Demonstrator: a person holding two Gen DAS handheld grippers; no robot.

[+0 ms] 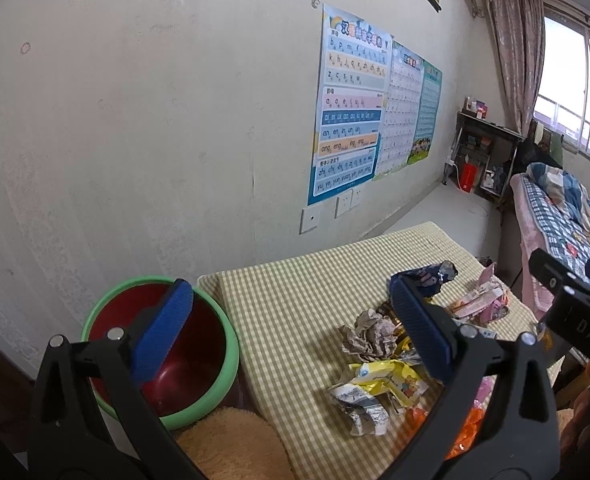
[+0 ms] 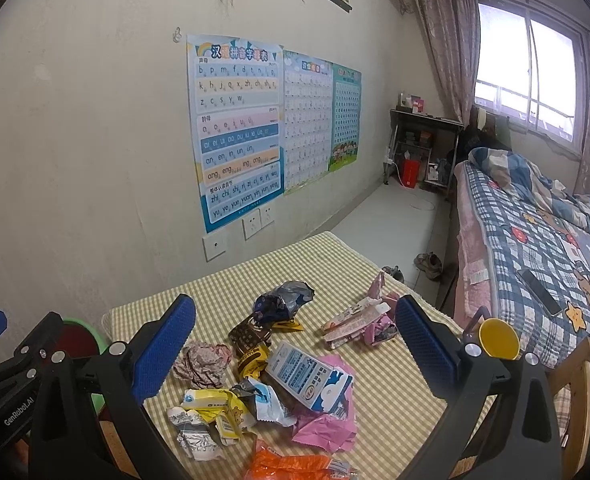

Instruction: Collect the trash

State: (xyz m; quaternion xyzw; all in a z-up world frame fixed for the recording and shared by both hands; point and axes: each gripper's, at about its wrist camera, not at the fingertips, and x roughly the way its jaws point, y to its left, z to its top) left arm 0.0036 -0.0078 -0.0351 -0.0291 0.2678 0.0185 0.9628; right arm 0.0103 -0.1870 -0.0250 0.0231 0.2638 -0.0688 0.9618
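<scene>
A checked table (image 2: pixel 335 256) holds a scatter of trash: a crumpled paper ball (image 2: pixel 203 362), a yellow wrapper (image 2: pixel 215 404), a blue and white milk carton (image 2: pixel 309 376), a pink wrapper (image 2: pixel 327 428), an orange packet (image 2: pixel 291 464), a dark foil bag (image 2: pixel 283 300) and pink packaging (image 2: pixel 359 322). My right gripper (image 2: pixel 295 344) is open above the pile, holding nothing. My left gripper (image 1: pixel 291 328) is open and empty, between a green bin with a red inside (image 1: pixel 175 360) and the paper ball (image 1: pixel 369 332). The yellow wrapper (image 1: pixel 387 380) lies below it.
The bin stands at the table's left end against the wall. A tan plush thing (image 1: pixel 231 444) lies below the bin. A bed with a checked quilt (image 2: pixel 535 248) is on the right, a phone (image 2: pixel 539 292) on it. A yellow cup (image 2: pixel 499 338) sits by the right finger.
</scene>
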